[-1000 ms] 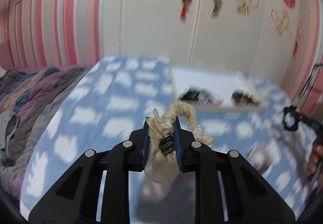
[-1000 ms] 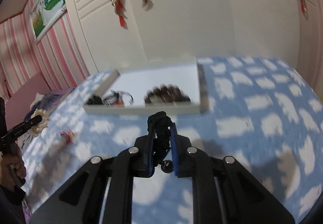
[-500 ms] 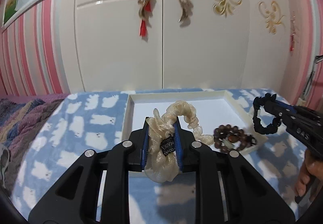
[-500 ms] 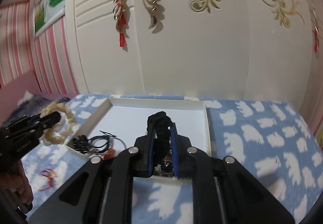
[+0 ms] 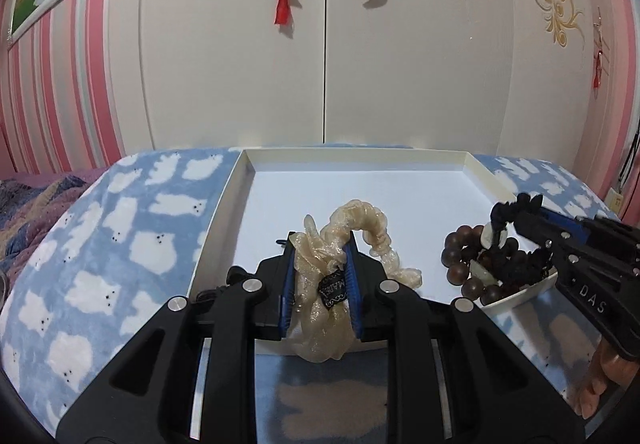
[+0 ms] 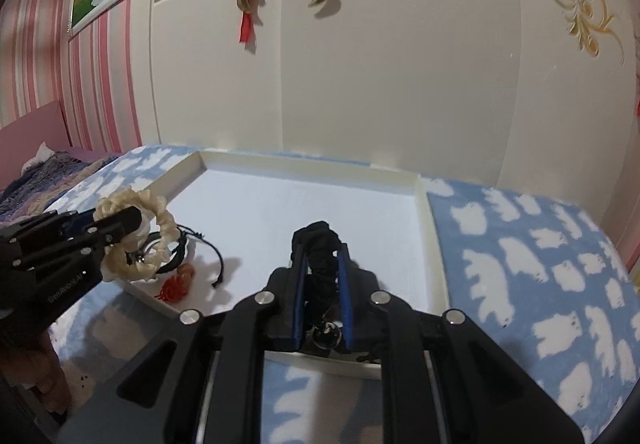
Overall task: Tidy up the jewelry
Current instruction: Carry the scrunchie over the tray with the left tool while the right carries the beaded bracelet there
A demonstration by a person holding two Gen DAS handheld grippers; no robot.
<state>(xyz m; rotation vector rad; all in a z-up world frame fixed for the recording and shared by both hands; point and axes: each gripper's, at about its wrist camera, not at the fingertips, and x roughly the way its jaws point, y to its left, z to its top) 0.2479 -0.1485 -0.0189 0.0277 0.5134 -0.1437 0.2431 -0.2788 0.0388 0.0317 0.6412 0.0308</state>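
My left gripper [image 5: 320,240] is shut on a cream, shiny scrunchie [image 5: 362,222] and holds it over the near left part of a shallow white tray [image 5: 240,180]. My right gripper [image 6: 322,250] is shut on a black scrunchie [image 6: 320,244] over the tray's near right side [image 6: 424,228]. From the left wrist view the right gripper [image 5: 516,214] hangs above a brown bead bracelet [image 5: 464,264] in the tray's right corner. The right wrist view has the left gripper [image 6: 128,220] with the cream scrunchie [image 6: 160,220] above black cord bracelets [image 6: 192,244] and a red tassel [image 6: 174,286].
The tray lies on a blue blanket [image 5: 132,236] with white animal shapes. A white wardrobe [image 5: 320,44] with gold ornaments stands right behind it. A purple patterned quilt [image 5: 24,208] lies to the left. Part of a hand [image 5: 600,384] shows under the right gripper.
Both grippers have swung in over the tray, each still holding its scrunchie. The tray, far off a second ago, now lies directly beneath them and the wardrobe looms closer.
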